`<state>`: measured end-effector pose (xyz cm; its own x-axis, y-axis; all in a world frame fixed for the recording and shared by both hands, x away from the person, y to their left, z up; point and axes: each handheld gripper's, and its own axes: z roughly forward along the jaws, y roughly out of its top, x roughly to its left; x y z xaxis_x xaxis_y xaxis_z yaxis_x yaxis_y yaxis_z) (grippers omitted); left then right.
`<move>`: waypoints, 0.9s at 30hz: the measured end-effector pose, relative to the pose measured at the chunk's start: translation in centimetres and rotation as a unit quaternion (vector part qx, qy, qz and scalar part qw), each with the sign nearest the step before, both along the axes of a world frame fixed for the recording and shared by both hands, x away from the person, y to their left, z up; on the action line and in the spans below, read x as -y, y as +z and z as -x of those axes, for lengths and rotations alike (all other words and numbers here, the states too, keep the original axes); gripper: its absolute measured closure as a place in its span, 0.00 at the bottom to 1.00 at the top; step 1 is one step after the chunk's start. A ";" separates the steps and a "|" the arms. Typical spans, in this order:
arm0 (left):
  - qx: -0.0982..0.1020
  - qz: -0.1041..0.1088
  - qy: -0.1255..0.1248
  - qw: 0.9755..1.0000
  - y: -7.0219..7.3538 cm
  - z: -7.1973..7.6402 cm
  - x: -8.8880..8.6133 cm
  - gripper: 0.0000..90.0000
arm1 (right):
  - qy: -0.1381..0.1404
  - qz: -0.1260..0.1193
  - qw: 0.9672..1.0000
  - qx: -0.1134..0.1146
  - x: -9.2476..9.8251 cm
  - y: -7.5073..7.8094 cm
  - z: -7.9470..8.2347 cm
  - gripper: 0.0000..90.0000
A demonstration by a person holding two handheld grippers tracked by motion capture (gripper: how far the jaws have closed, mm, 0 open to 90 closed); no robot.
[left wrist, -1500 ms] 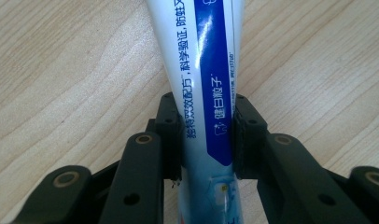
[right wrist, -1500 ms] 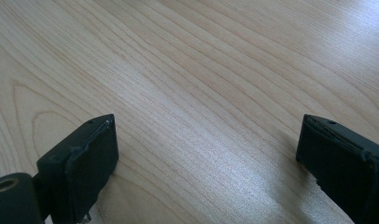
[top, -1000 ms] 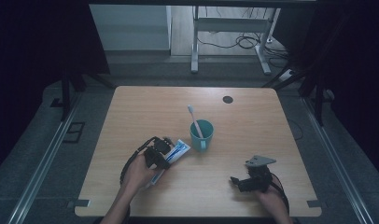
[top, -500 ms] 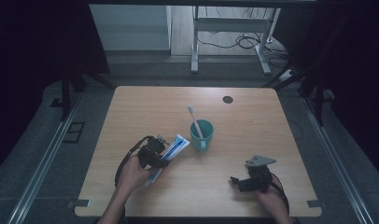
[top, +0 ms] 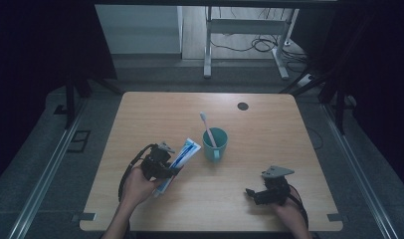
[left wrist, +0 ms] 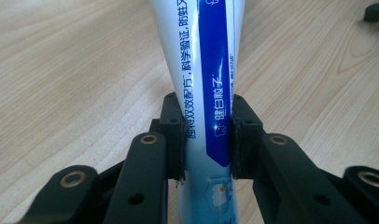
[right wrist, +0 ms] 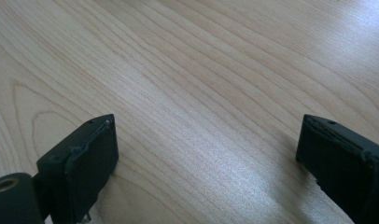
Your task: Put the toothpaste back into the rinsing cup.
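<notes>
Since a second ago, the left gripper (top: pixel 166 167) has lifted the toothpaste tube (top: pixel 182 154) a little way off the surface (top: pixel 269 129) and tipped it up, so its top end now points toward the green cup (top: pixel 215 144). Earlier the tube lay lower and flatter.

In the left gripper view, the two black fingers (left wrist: pixel 174 140) press on both sides of the tube (left wrist: pixel 211 84), so it is held tight near its lower end. The tube sits near the middle of the surface, a bit toward the left edge and the near edge, just beside the cup but not touching it.

The cup stands near the middle of the surface with a toothbrush (top: pixel 208 128) leaning inside it.

The right gripper (top: pixel 257 193) rests close to the near right corner. Its fingers (right wrist: pixel 89 158) are wide apart, with nothing between them but bare wood.

The lift looks like a good start: the tube is free of the surface and can likely go to the cup next.
</notes>
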<state>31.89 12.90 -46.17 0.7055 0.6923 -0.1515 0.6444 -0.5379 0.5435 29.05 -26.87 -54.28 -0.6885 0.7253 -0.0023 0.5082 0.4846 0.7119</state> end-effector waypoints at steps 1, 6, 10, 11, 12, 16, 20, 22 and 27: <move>0.004 0.003 0.001 1.000 0.1 0.1 -0.1 0.79 | 0.000 0.000 1.000 0.000 0.0 0.0 0.0 0.06; 0.020 0.020 0.001 1.000 0.5 0.3 -0.5 0.79 | -0.001 0.000 1.000 0.000 0.0 0.0 0.0 0.06; 0.029 0.032 0.007 0.999 0.8 0.4 -0.7 0.79 | -0.001 -0.001 1.000 -0.001 0.0 0.0 0.0 0.06; 0.031 0.034 0.007 0.999 0.9 0.4 -0.8 0.79 | -0.001 -0.001 1.000 -0.001 0.0 0.0 0.0 0.06; 0.033 0.036 0.007 0.999 1.0 0.5 -0.8 0.80 | -0.001 -0.001 1.000 -0.001 0.0 0.0 0.0 0.06; 0.042 0.044 0.008 0.998 1.3 0.5 -0.9 0.80 | -0.001 -0.001 1.000 -0.001 0.0 0.0 0.0 0.06; 0.051 0.054 0.011 0.997 1.7 0.4 -0.9 0.80 | -0.001 -0.001 1.000 0.000 0.0 0.0 0.0 0.06; 0.055 0.059 0.010 0.997 1.9 0.4 -0.8 0.80 | -0.001 -0.001 1.000 0.000 0.0 0.0 0.0 0.06; 0.065 0.068 0.008 0.996 2.4 0.3 -0.5 0.80 | -0.001 -0.001 1.000 -0.001 0.0 0.0 0.0 0.06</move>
<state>31.61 13.38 -43.81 0.7141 0.6834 -0.1520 0.5717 -0.4439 0.6900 29.01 -26.89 -54.27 -0.6875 0.7261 0.0001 0.5098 0.4826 0.7122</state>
